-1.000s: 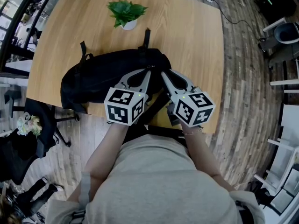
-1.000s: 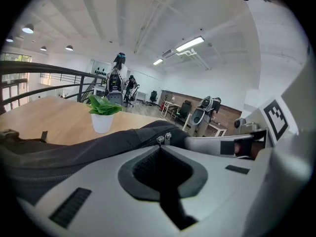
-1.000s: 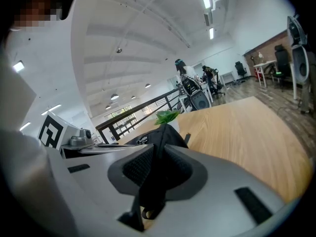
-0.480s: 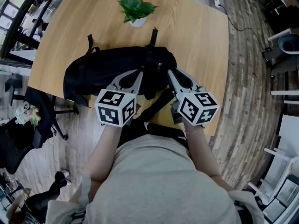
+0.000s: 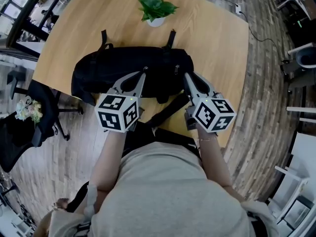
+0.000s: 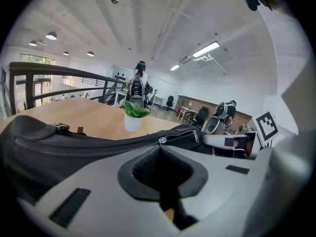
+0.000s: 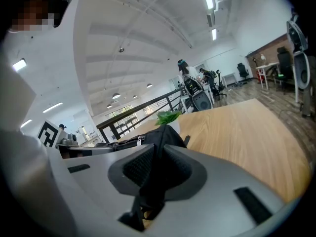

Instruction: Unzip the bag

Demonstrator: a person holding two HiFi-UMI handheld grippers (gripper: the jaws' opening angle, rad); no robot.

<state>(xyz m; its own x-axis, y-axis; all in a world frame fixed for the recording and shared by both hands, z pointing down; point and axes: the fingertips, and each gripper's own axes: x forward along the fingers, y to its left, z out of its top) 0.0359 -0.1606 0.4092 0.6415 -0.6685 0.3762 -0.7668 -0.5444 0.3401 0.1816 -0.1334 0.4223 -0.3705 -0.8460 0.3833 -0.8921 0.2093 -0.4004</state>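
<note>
Black bag (image 5: 108, 75) lies lengthwise across table (image 5: 74, 33), near front edge. Left gripper (image 5: 144, 72): jaws pinched together on silver zipper pull (image 6: 161, 140) at top of bag, mid-length. Potted plant (image 5: 155, 10) behind bag. Right gripper (image 5: 187, 77): jaws narrow, clamping black fabric at bag's right end.

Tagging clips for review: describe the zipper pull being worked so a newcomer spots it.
On the light wooden table lies a long black fabric bag. On its zipper, the small silver metal pull is pinched at the tip of the left gripper; the second pull sits free, further right.
</note>
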